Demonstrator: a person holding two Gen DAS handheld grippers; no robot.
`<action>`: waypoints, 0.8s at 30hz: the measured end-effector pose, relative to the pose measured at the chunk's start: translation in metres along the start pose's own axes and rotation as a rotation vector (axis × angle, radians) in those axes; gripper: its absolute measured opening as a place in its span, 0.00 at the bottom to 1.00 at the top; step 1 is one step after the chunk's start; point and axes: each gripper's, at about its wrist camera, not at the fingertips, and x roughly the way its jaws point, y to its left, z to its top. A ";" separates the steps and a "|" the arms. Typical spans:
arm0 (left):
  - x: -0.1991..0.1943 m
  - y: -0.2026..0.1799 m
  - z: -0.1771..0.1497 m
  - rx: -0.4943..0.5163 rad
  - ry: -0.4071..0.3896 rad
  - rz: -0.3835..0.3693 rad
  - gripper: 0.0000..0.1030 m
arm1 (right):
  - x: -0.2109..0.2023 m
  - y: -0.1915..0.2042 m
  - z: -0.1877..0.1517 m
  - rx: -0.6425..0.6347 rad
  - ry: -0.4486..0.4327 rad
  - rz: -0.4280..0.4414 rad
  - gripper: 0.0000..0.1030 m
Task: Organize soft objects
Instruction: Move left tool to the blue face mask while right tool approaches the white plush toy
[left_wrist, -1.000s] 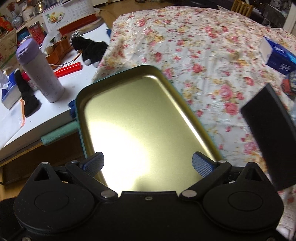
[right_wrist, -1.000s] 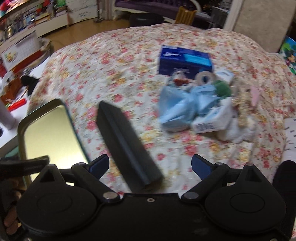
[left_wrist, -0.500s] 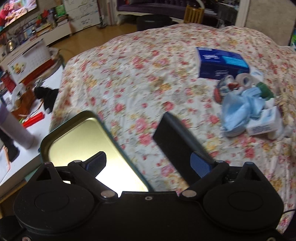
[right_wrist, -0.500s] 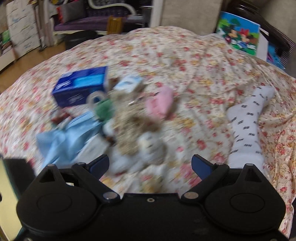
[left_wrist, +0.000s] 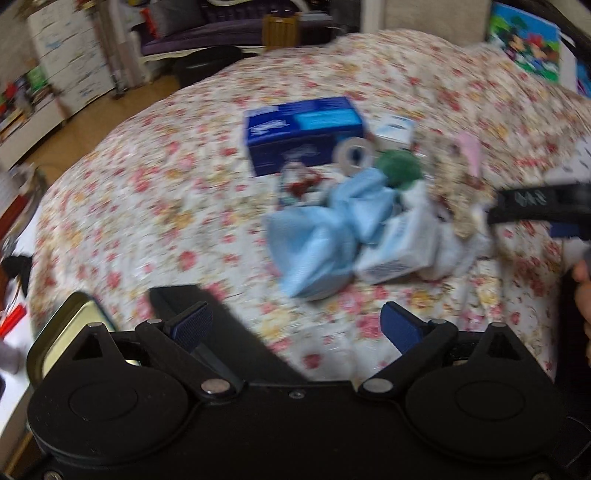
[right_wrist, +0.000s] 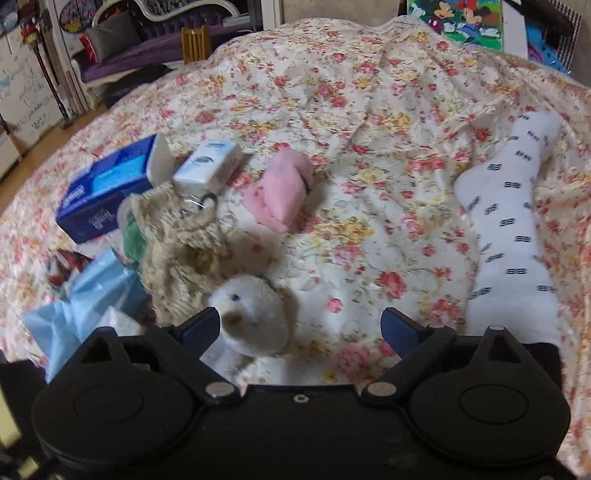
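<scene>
The white plush toy (right_wrist: 251, 317) lies low and left of centre in the right wrist view, just beside the left finger of the right gripper (right_wrist: 301, 330), whose jaws gape empty; the left gripper (left_wrist: 295, 325), equally spread and empty, is farther off.

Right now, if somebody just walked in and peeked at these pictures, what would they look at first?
Probably the jumble of things in the middle of the flowery bedspread: a fluffy white toy right in front of the right gripper, a crumpled light blue cloth and a dark blue tissue box behind it. Off to the right, alone, lies a long white sock with dark marks.
</scene>
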 end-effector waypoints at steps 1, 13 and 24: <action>0.003 -0.008 0.002 0.019 0.001 -0.003 0.92 | 0.002 -0.001 0.002 0.018 0.001 0.022 0.92; 0.053 -0.061 0.037 0.159 -0.002 0.124 0.93 | 0.026 -0.025 0.010 0.156 0.076 0.023 0.92; 0.055 0.021 0.066 -0.107 0.022 0.233 0.93 | 0.016 -0.035 0.008 0.163 0.039 -0.080 0.93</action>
